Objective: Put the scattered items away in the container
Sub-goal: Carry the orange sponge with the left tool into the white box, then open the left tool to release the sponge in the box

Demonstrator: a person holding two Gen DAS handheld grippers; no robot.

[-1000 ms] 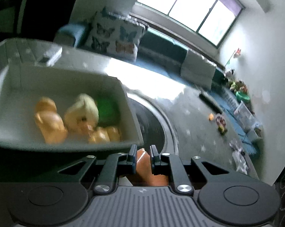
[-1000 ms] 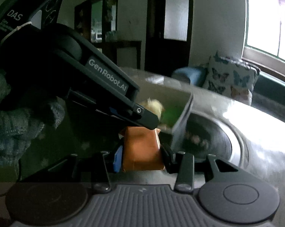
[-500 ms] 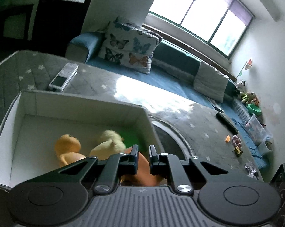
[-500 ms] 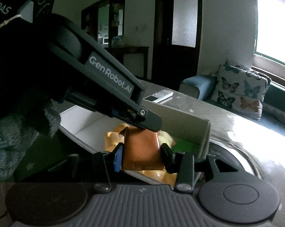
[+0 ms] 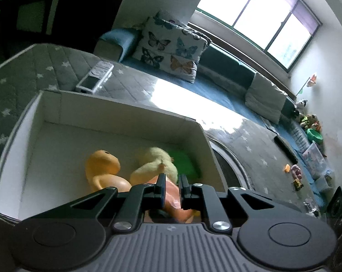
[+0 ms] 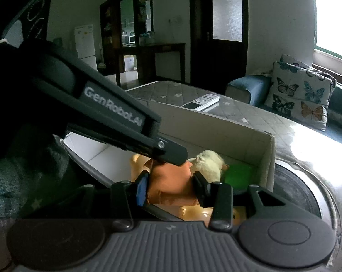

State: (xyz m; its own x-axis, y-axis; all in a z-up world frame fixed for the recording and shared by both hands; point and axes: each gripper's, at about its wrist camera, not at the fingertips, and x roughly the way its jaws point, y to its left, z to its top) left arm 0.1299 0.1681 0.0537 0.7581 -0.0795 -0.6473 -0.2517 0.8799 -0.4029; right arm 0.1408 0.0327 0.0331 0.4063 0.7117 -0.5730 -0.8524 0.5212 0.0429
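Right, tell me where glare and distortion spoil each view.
Left wrist view: the window is blown out, glare whitens the quilted mat, and fisheye curves the box rim. Right wrist view: glare on the right, dark left gripper blocks the left.

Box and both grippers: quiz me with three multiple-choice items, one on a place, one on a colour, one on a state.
1. Where does the remote lie?
A. in the box
B. on the grey starred cover beyond the box
C. on the cushion

2. What colour is the flat thing in the box's far corner?
A. green
B. red
C. blue

3. How does the orange packet stand?
A. lying loose in the box
B. held by both grippers over the box
C. on the floor

Answers: 1 B, it lies outside the box wall. 2 A, plainly green. 3 B, left gripper and right gripper each pinch it.
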